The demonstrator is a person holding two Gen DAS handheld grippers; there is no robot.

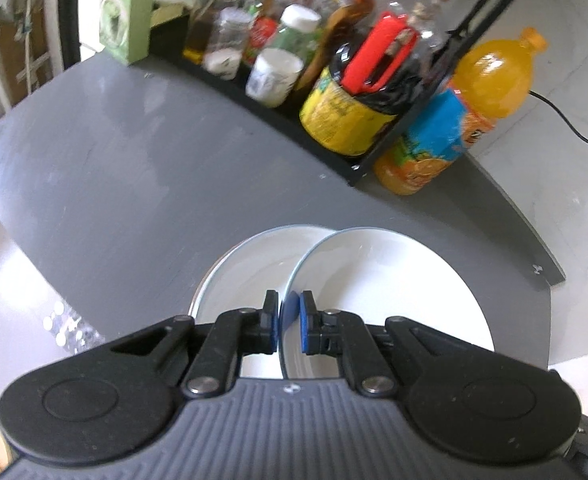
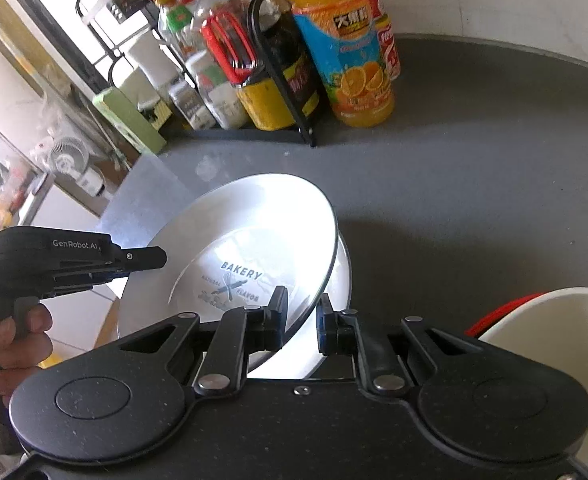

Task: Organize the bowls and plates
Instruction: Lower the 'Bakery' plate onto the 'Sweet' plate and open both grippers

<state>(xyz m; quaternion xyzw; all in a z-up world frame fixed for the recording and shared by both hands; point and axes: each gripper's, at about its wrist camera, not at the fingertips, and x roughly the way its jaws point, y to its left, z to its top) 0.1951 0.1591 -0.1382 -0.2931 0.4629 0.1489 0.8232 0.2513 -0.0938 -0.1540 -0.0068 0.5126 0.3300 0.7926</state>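
My left gripper [image 1: 289,320] is shut on the near rim of a tilted white plate [image 1: 374,280]. A second white plate [image 1: 237,276] lies beneath it on the grey table [image 1: 133,160]. In the right wrist view my right gripper [image 2: 300,322] is shut on the rim of a tilted plate printed "BAKERY" [image 2: 253,232]. Another plate [image 2: 342,276] shows under its right edge. The left gripper [image 2: 133,266], held by a hand [image 2: 13,332], meets the printed plate's left rim. A white bowl [image 2: 554,340] stands at the right.
A black rack of bottles and jars [image 1: 294,60] stands at the back of the table. An orange juice bottle [image 1: 474,100] stands next to it. Something red [image 2: 506,312] peeks out behind the bowl. The table edge [image 1: 21,208] runs close on the left.
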